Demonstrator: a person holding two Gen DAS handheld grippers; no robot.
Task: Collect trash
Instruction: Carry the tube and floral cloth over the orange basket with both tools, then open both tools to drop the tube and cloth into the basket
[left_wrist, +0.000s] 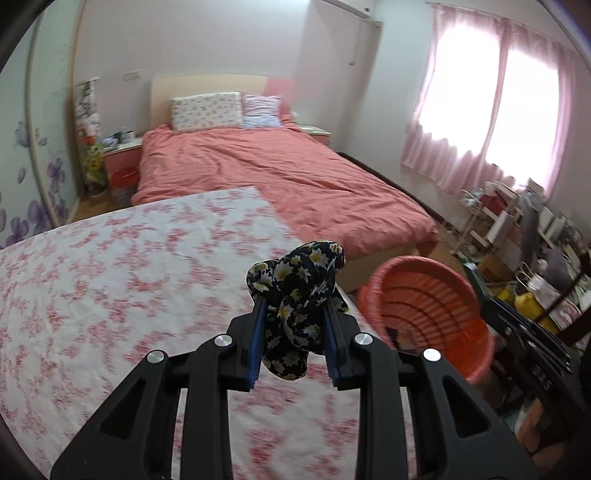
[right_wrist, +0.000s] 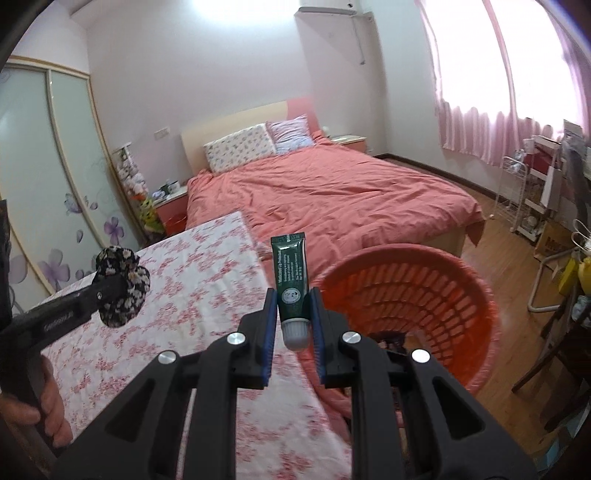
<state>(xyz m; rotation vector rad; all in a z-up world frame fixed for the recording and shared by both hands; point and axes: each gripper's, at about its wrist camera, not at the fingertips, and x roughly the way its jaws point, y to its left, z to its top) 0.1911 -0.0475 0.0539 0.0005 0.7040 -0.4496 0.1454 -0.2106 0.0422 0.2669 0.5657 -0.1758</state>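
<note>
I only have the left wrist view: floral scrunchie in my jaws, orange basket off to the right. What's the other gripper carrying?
Observer: The right gripper is shut on a dark green tube, white cap toward the camera.
Operator: Where's the basket from there?
Observer: The orange basket sits just right of the tube, its opening tilted toward the camera.
Operator: Anything already in it?
Observer: Something dark lies at its bottom; I can't tell what.
Operator: Can you see my gripper?
Observer: Yes, the left gripper holds the scrunchie above the floral tablecloth.

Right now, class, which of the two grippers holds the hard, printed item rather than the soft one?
The right gripper: it clamps a dark green tube, cap toward the camera. The left gripper holds a crumpled floral cloth.
</note>
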